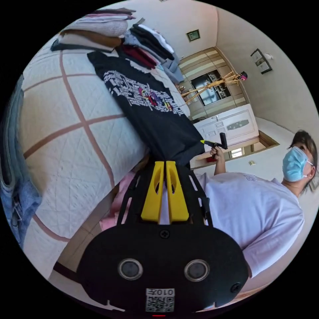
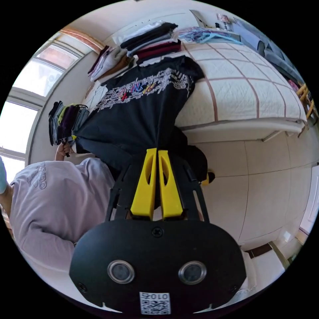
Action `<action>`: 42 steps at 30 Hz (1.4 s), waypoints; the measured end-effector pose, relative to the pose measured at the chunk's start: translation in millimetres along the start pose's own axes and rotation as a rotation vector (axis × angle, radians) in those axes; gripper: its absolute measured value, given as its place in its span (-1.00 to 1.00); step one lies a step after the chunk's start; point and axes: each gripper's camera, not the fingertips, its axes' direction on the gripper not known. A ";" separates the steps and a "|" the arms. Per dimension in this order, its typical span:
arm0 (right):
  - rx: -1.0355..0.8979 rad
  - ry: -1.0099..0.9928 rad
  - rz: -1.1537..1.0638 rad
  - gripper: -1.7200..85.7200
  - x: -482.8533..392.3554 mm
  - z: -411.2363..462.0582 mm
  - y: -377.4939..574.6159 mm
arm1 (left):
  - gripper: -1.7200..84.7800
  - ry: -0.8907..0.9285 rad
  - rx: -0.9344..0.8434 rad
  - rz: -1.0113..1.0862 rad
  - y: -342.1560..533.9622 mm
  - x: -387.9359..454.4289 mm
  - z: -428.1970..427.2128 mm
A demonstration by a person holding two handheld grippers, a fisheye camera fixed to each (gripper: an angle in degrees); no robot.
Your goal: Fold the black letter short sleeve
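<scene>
1. Left gripper view: left gripper [image 1: 165,162] jaws clenched on the hem corner of the black letter short sleeve [image 1: 149,109].
2. Right gripper [image 2: 156,151] jaws likewise clamp the hem.
3. Shirt lies print-up on the quilted bed [image 1: 66,133], long axis running hem to collar, collar toward the folded clothes stacks [image 1: 109,30].

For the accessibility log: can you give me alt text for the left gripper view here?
The left gripper, jaws closed, pinches the hem of a black letter-print T-shirt stretched off a quilted bed. The right gripper holds the opposite hem corner; folded clothes are stacked behind.
</scene>
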 end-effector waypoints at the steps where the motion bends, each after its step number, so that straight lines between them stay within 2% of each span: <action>1: -0.035 0.003 0.005 -0.93 0.4 13.9 0.0 | -0.97 0.001 -0.008 -0.014 2.9 -5.4 4.4; 7: -0.065 -0.009 0.081 -0.90 4.2 51.6 -1.3 | -0.96 -0.142 -0.070 -0.125 21.8 -46.6 43.1; 11: -0.077 0.169 0.141 -0.82 -6.0 55.0 -0.8 | -0.94 -0.239 -0.112 -0.129 27.3 -49.2 58.0; 16: 0.064 0.279 0.153 -0.76 -31.4 30.4 3.7 | -0.85 -0.450 -0.120 -0.135 36.0 -30.4 37.3; 18: 0.135 0.301 0.134 -0.76 -43.3 21.5 -0.2 | -0.80 -0.610 -0.037 -0.116 29.7 -8.4 17.4; 19: 0.177 0.298 0.116 -0.76 -51.0 17.1 -5.5 | -0.79 -0.635 0.002 -0.100 26.1 -2.5 12.8; 21: 0.233 0.266 0.086 -0.76 -61.8 13.6 -17.1 | -0.74 -0.705 0.192 -0.034 3.4 11.3 1.4; 24: 0.308 0.190 0.019 -0.76 -81.9 15.1 -43.0 | -0.68 -0.807 0.392 -0.002 -41.8 -4.0 7.3; 29: 0.360 0.203 -0.112 -0.76 -129.3 11.2 -74.4 | -0.64 -0.838 0.505 -0.024 -135.1 -56.6 26.1; 33: 0.356 0.258 -0.108 -0.75 -134.3 11.3 -86.4 | -0.69 -0.696 0.480 -0.159 -192.0 -114.0 40.0; 37: 0.401 0.236 -0.060 -0.71 -115.0 2.5 -104.7 | -0.81 -0.583 0.410 -0.163 -214.6 -137.2 61.2; 39: 0.425 0.247 -0.045 -0.69 -105.9 -3.3 -121.6 | -0.85 -0.623 0.372 -0.125 -219.3 -132.0 69.3; 42: 0.430 0.256 -0.039 -0.67 -90.3 -9.5 -164.3 | -0.83 -0.712 0.424 -0.114 -213.9 -119.3 62.6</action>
